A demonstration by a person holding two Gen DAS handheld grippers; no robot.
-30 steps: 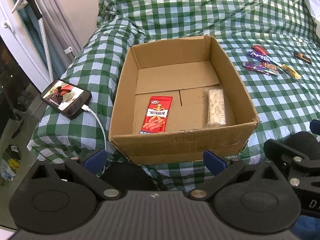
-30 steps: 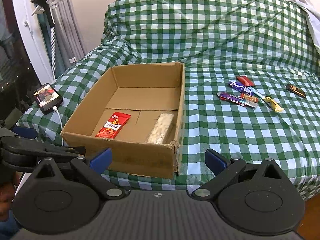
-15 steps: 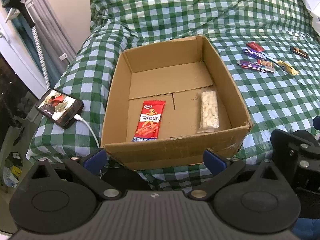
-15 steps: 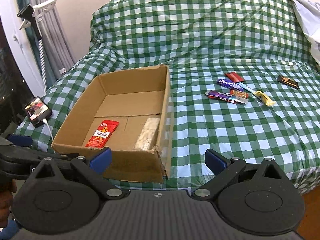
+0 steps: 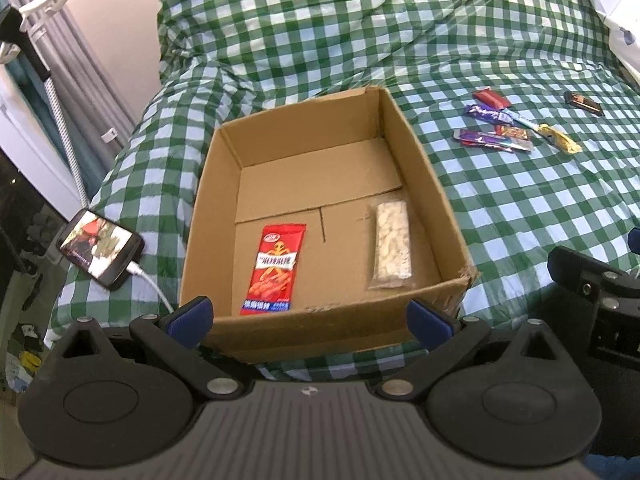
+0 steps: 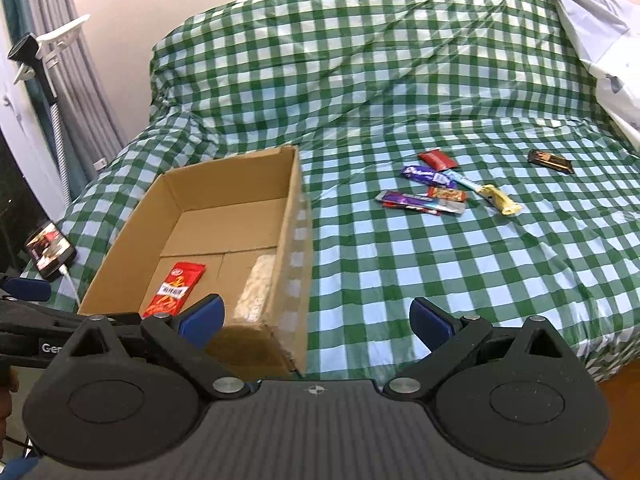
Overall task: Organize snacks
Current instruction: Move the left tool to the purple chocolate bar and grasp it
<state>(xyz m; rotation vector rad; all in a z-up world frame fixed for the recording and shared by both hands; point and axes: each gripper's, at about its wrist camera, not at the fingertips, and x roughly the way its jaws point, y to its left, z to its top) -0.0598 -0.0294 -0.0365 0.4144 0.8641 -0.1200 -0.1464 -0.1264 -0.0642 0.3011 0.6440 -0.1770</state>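
My left gripper (image 5: 310, 316) and right gripper (image 6: 316, 318) gape empty (wide apart); the cardboard box (image 5: 424, 184) sits mid-frame, loose snacks (image 6: 436, 192) upper right.

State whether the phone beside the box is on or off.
On: the phone screen shows a bright picture, and a white charging cable is plugged in.

The cardboard box (image 5: 416, 184) is open on top, its far half bare, while a red packet (image 5: 275, 269) and a pale packet (image 5: 392, 246) lie flat on the near floor. Bare checked cloth (image 6: 460, 272) separates it from the wrapper cluster (image 6: 436, 192). A phone (image 5: 100, 249) lies just left of the box.
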